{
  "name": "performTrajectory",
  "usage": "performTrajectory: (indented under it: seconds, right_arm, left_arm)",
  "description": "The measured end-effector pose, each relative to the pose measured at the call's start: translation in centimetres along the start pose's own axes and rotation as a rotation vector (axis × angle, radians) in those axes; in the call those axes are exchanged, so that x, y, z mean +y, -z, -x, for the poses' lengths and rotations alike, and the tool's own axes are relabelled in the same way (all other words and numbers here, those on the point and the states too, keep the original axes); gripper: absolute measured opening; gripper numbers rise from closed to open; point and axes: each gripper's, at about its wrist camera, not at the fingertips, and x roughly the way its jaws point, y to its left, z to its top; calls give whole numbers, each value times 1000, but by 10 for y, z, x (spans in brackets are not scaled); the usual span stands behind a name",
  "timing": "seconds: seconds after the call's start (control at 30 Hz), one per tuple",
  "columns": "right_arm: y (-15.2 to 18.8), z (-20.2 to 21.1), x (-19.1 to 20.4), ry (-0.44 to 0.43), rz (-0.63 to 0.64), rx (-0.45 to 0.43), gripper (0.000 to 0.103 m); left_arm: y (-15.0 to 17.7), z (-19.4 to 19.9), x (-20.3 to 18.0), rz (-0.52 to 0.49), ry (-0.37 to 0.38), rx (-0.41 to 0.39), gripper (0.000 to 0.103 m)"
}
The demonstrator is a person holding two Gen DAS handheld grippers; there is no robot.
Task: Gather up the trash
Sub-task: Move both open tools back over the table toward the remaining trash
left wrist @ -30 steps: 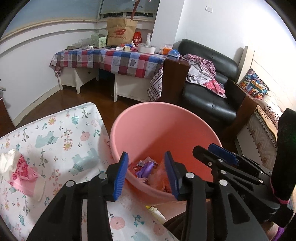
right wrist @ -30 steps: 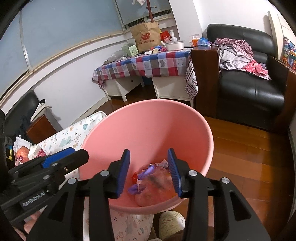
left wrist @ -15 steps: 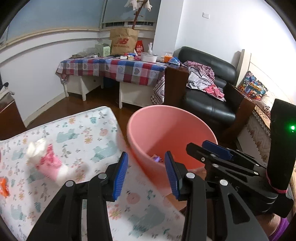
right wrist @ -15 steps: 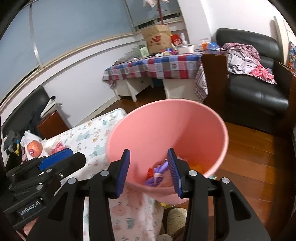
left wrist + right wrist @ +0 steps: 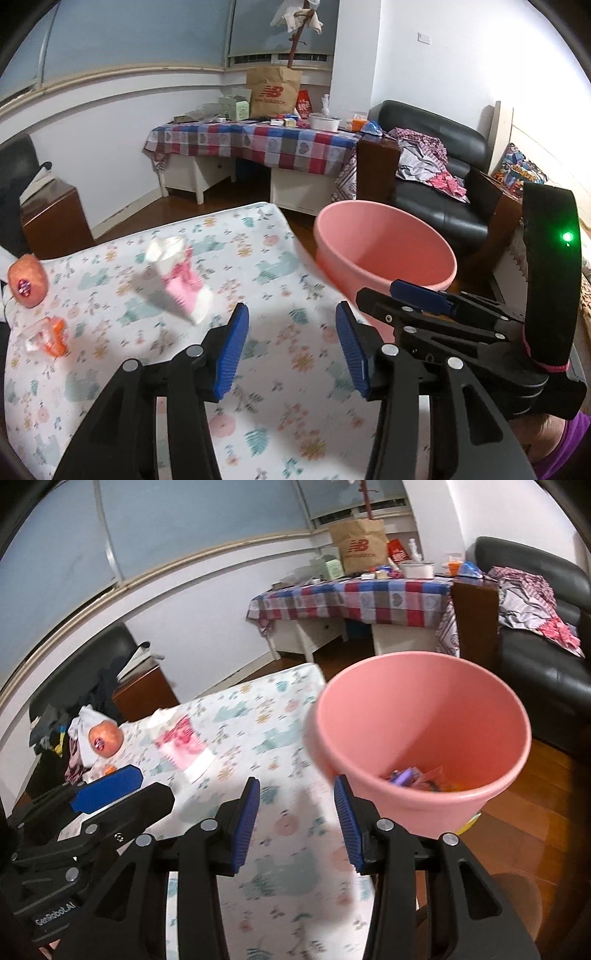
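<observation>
Trash: pink-white wrapper (image 5: 176,277) lay on floral counter (image 5: 258,406), w/ orange scrap (image 5: 50,336) nearby. Left gripper (image 5: 291,345) & right gripper (image 5: 295,821) both wide open, empty. Next prob. reach wrapper, drop in pink bin (image 5: 424,808).

Left tool (image 5: 291,343) held level, blue-padded fingers (image 5: 231,350) spread apart, nothing between them. Right tool (image 5: 295,819) beside it, equally spread and empty. Each tool's black frame shows at edge of other's view, side by side.
</observation>
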Motion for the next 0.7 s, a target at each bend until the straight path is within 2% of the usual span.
performTrajectory:
  seconds: [0.4, 0.7]
  right_arm:
    - [8, -12, 39, -39, 44, 44, 43]
    - [7, -32, 73, -81, 87, 61, 43]
  left_arm:
    - [26, 23, 55, 87, -73, -2, 48]
    - [43, 38, 136, 215, -207, -9, 48]
